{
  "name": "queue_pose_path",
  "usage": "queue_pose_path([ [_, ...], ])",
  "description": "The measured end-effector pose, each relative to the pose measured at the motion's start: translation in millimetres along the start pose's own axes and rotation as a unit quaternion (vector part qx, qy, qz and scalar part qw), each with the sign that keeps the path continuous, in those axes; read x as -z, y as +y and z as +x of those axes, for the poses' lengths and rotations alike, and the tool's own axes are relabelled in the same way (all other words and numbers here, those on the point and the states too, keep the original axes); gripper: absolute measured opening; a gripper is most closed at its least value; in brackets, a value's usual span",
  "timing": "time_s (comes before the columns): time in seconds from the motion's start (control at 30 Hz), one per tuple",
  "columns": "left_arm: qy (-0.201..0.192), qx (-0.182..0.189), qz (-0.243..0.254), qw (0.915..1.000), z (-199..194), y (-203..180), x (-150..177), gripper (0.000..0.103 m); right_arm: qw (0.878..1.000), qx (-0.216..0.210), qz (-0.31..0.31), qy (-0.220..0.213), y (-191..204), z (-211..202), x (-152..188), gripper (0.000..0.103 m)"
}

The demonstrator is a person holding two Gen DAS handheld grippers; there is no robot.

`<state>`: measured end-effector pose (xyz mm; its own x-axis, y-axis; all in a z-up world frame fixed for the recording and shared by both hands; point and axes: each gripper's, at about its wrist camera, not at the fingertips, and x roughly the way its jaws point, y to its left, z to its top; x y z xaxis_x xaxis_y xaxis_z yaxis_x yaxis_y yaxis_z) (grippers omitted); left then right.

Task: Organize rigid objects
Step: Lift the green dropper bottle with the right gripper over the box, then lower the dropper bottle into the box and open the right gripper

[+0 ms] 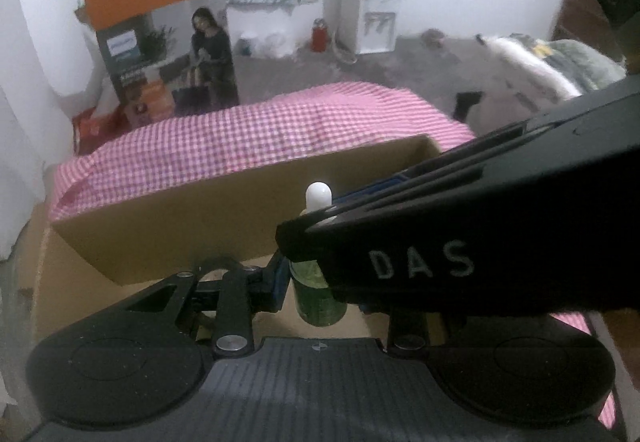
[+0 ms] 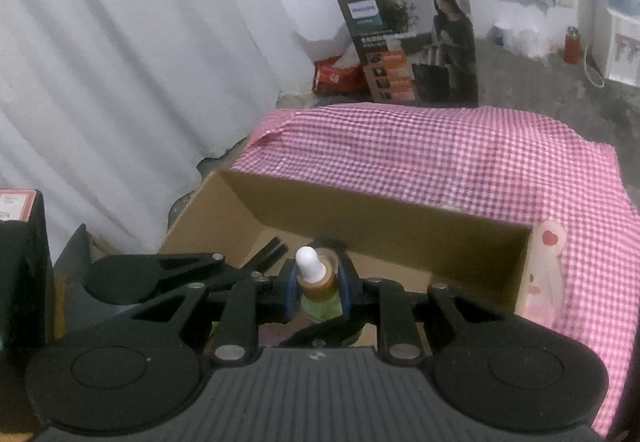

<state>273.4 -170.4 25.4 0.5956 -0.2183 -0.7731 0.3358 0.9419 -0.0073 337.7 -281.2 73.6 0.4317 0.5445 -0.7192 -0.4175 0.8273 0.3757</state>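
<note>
A small dropper bottle (image 1: 320,302) with a green body, a brown collar and a white bulb hangs over the open cardboard box (image 1: 180,226). My left gripper (image 1: 318,288) is closed around its green body; its left blue pad (image 1: 278,282) lies against the glass, and its other finger is hidden. My right gripper (image 1: 308,232) comes in from the right across the left wrist view and covers the collar. In the right wrist view my right gripper (image 2: 318,290) is shut on the bottle (image 2: 320,308), with blue pads (image 2: 290,294) on both sides of the collar.
The cardboard box (image 2: 380,222) stands on a pink checked cloth (image 2: 440,149). A pink and white packet (image 2: 548,274) leans at the box's right end. A black box (image 2: 20,262) is at the left. White curtains, a tall printed carton (image 2: 412,41) and a water dispenser (image 1: 376,21) stand behind.
</note>
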Motion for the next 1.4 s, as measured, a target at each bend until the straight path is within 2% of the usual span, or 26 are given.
queue_pose_path([
  [0.1, 0.014, -0.015, -0.009, 0.9997, 17.9, 3.5, -5.2, 0.033, 1.000, 0.001, 0.008, 0.012, -11.8, 21.9, -7.9, 0.024],
  [0.33, 0.050, -0.016, -0.023, 0.9984, 39.6, 9.6, -3.8, 0.033, 0.999, 0.015, 0.000, 0.037, -22.8, 60.2, -8.7, 0.024],
  [0.43, 0.054, -0.016, -0.024, 0.9981, 43.4, 13.3, -4.6, 0.034, 0.999, 0.017, -0.001, 0.047, -24.9, 69.2, -7.8, 0.025],
  [0.53, 0.054, -0.012, -0.025, 0.9981, 40.2, 12.0, -4.7, 0.042, 0.999, 0.014, 0.005, 0.045, -26.3, 68.9, -11.1, 0.027],
  [0.6, 0.049, -0.013, -0.022, 0.9985, 35.8, 10.0, -4.0, 0.053, 0.999, 0.020, 0.009, 0.044, -25.5, 66.5, -12.8, 0.036],
  [0.63, 0.045, -0.014, -0.019, 0.9987, 33.1, 8.7, -3.3, 0.055, 0.999, 0.024, 0.010, 0.043, -24.6, 65.2, -13.2, 0.047],
  [0.67, 0.041, -0.016, -0.016, 0.9989, 28.7, 7.2, -1.8, 0.060, 0.999, 0.027, 0.012, 0.039, -23.6, 61.9, -12.9, 0.052],
  [0.83, 0.019, -0.013, -0.019, 0.9996, -2.5, 2.8, 6.2, 0.067, 0.999, 0.032, 0.014, 0.005, -14.7, 26.8, -4.8, 0.052],
  [1.0, -0.023, -0.011, -0.010, 0.9996, -53.5, -1.1, 28.0, 0.069, 0.998, 0.030, 0.031, -0.050, -2.2, -34.8, 20.4, 0.052],
  [1.23, -0.078, 0.008, 0.033, 0.9964, -130.5, -6.3, 88.8, 0.071, 0.990, -0.019, 0.057, -0.126, 22.2, -124.3, 89.6, 0.053],
  [1.4, -0.081, 0.039, 0.056, 0.9943, -162.4, -3.8, 136.8, 0.071, 0.986, -0.053, 0.079, -0.140, 43.2, -148.6, 140.7, 0.053],
])
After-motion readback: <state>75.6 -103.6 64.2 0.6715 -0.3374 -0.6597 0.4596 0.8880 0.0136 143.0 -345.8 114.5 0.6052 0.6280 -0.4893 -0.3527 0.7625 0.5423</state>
